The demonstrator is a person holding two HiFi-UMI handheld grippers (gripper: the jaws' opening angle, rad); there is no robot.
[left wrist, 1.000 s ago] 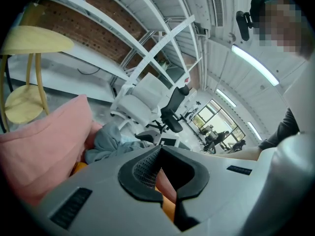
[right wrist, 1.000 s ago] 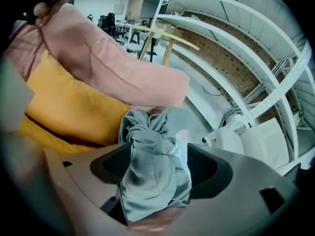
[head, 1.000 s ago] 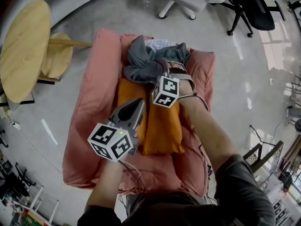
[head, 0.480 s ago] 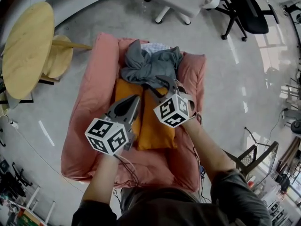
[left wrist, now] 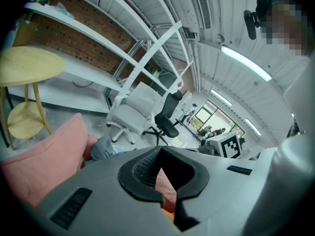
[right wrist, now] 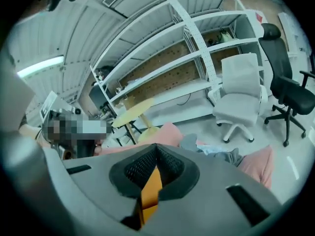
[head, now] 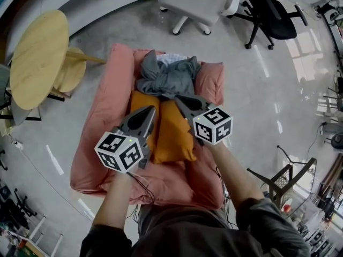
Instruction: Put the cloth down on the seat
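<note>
A crumpled grey cloth (head: pixel 166 76) lies at the far end of the pink padded seat (head: pixel 102 138), just beyond an orange cushion (head: pixel 169 133). Both grippers hang in the air above the cushion, short of the cloth and apart from it. My left gripper (head: pixel 151 110) is shut and holds nothing. My right gripper (head: pixel 179 98) has just closed its jaws, with nothing between them. The cloth (left wrist: pixel 104 149) also lies past the left jaws (left wrist: pixel 160 154) in the left gripper view. In the right gripper view the cloth (right wrist: pixel 219 155) lies beyond the shut jaws (right wrist: pixel 156 150).
A round wooden table (head: pixel 37 58) and a low wooden stool (head: pixel 69 71) stand left of the seat. A white office chair (head: pixel 198 1) and a black one (head: pixel 273 9) stand behind it. A dark folding frame (head: pixel 278 178) is at the right. Grey floor surrounds the seat.
My right gripper came up off the cloth, drew back over the cushion, rolled and closed its jaws. The left gripper rose a little. The cloth stays on the seat.
</note>
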